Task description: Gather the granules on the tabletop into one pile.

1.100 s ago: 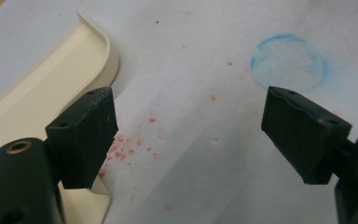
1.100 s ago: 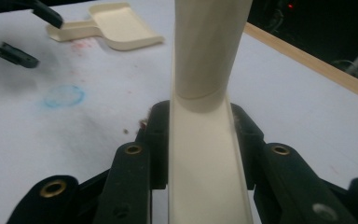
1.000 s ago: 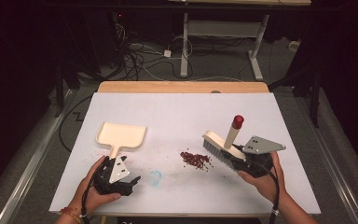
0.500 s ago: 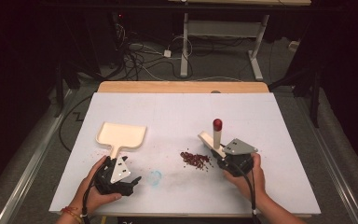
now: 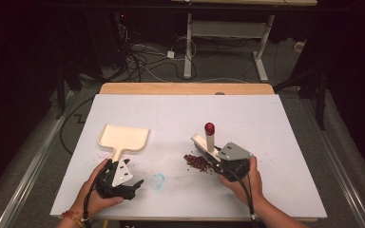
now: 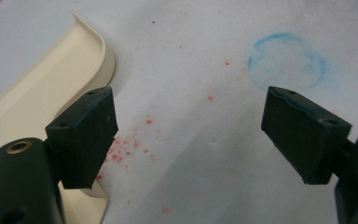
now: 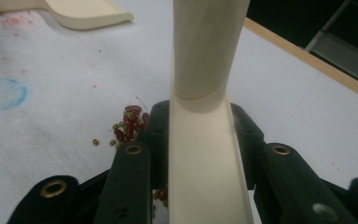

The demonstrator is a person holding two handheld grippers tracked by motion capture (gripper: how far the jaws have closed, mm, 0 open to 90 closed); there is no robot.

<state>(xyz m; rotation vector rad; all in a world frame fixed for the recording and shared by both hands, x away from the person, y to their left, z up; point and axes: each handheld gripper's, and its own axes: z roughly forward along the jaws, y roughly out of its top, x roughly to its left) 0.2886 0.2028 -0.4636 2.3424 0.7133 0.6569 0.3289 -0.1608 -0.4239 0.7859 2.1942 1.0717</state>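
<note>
While my right gripper point(image 5: 217, 159) pinches the cream brush point(image 5: 205, 144) by its back, its jaws pressed against both sides of the moulded body, the red-tipped handle point(image 5: 209, 127) stands up and away from me so the bristles meet the table point(image 5: 266, 123) just right of the beans point(image 5: 196, 162). That grip makes sense to me — the brush sits on the far side of the pile from the pan, ready to push leftward. The beans, dark red with a few green ones, lie in a small heap near the middle of the table, touching or almost touching the brush. My left gripper point(image 5: 123, 183) rests near the front edge with its jaws spread wide and nothing between them, just beside the handle of the cream dustpan point(image 5: 123, 137). The dustpan lies flat, well left of the beans, with its mouth facing the far side — I judge it needs picking up and turning toward the pile. A faint blue ring point(image 5: 158, 181) marks the paper between the grippers.
</note>
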